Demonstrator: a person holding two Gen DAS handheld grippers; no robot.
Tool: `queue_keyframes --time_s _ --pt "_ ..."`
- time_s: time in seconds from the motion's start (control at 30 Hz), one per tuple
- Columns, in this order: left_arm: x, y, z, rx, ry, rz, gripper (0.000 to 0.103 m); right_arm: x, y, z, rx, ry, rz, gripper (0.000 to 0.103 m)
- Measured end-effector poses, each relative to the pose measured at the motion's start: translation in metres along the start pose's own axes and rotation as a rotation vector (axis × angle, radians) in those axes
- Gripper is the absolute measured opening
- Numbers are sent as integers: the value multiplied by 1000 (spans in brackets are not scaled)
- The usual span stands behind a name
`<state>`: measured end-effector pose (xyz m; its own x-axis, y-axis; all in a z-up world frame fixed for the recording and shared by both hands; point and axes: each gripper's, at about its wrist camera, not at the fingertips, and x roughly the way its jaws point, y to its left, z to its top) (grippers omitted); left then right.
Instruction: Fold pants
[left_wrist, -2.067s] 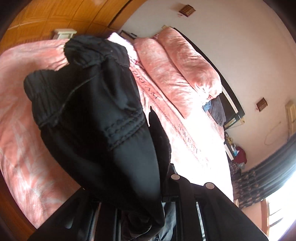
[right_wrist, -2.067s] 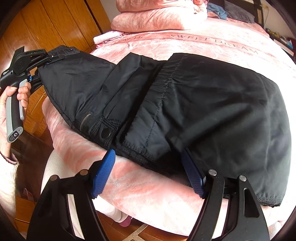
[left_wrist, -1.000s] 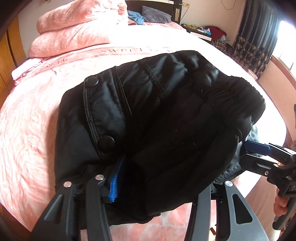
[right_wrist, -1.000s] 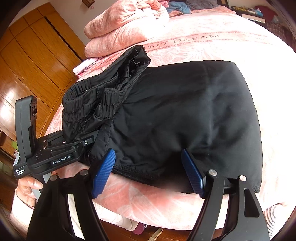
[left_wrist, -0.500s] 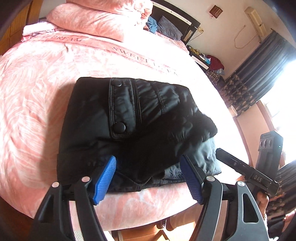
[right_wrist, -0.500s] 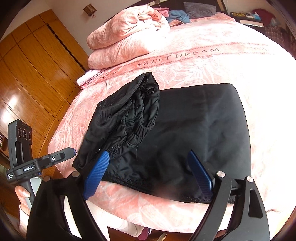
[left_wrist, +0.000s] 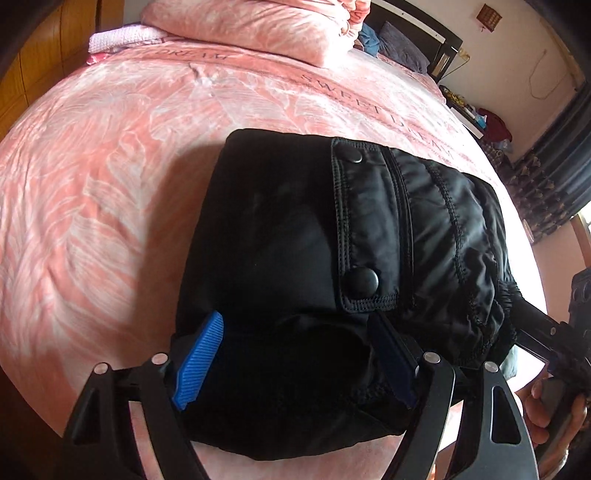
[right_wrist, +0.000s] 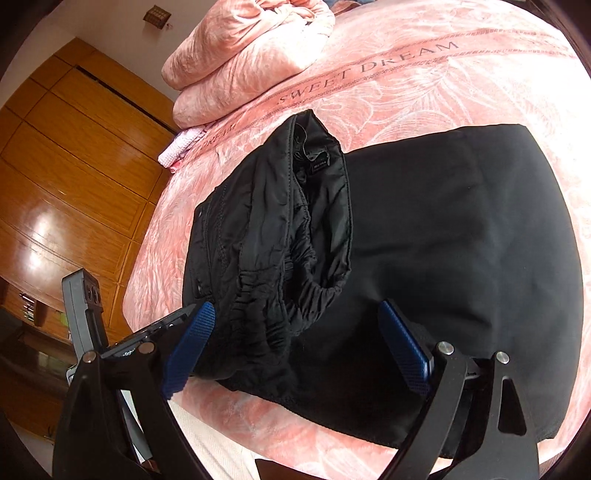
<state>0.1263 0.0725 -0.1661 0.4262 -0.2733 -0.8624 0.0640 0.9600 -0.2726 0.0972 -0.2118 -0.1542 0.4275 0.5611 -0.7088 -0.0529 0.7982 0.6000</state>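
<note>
While spread wide at the near edge of the folded black pants (left_wrist: 295, 258), left gripper (left_wrist: 295, 358) and right gripper (right_wrist: 295, 339) both released, gripping nothing. Pants flat on the pink bed (left_wrist: 110, 166), pillows (right_wrist: 251, 48) beyond.

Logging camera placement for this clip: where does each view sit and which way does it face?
Left wrist: on the left claw, open, low at the bed edge, looking over the folded black pants to the pillows; right claw at right.
Right wrist: on the right claw, open, facing the pants' waistband; left claw at left.
Shared: pants, bed, pillows.
</note>
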Motion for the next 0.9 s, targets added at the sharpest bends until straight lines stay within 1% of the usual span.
queue_keyframes --time_s 0.03,0.07,0.1,0.13,0.17,0.2,0.23,0.27,0.33,0.4,0.47,0.5,0.53,0.6,0.7,0.83,0.9 --pt "2 -1 -2 16 -3 5 82 4 1 0 -7 -5 -2 91" --pt "3 -2 -3 33 -8 8 83 8 2 0 -21 -13 -12 88" --pt "3 -3 -4 42 -11 9 85 14 4 -1 -45 -10 -39 82" --pt "2 -4 -6 46 -14 7 86 18 6 -2 -68 -2 -54 65" --pt "2 -4 -7 48 -14 4 87 23 6 -3 -72 13 -28 45" --pt "1 -4 -7 47 -12 3 87 24 4 -4 -59 13 -28 44" --pt "0 -3 -7 43 -12 -4 88 24 4 -4 -67 11 -25 37" --pt "-1 -2 -7 35 -13 -15 88 23 5 -5 -83 8 -26 32" --pt "-4 2 -8 11 -17 -42 88 21 7 -6 -98 -2 -30 30" --pt "-5 6 -8 -14 -22 -60 88 21 14 -10 -143 -10 -81 29" --pt "-3 4 -9 -1 -16 -49 88 24 28 -14 -220 -21 -155 28" --pt "-2 1 -10 19 -11 -33 88 25 31 -16 -242 -22 -177 28" --pt "0 -2 -11 40 -7 -20 89 26 30 -15 -235 -19 -179 28" --pt "1 -5 -11 55 -2 -12 89 25 22 -13 -175 -8 -140 28" --pt "-5 -2 -8 18 5 -39 89 11 21 -9 -149 -28 -85 27" --pt "-30 10 -5 -75 -50 -106 89 -18 27 -2 -115 -54 41 26" --pt "-42 13 -4 -89 -75 -120 89 -34 32 0 -128 -74 58 26"
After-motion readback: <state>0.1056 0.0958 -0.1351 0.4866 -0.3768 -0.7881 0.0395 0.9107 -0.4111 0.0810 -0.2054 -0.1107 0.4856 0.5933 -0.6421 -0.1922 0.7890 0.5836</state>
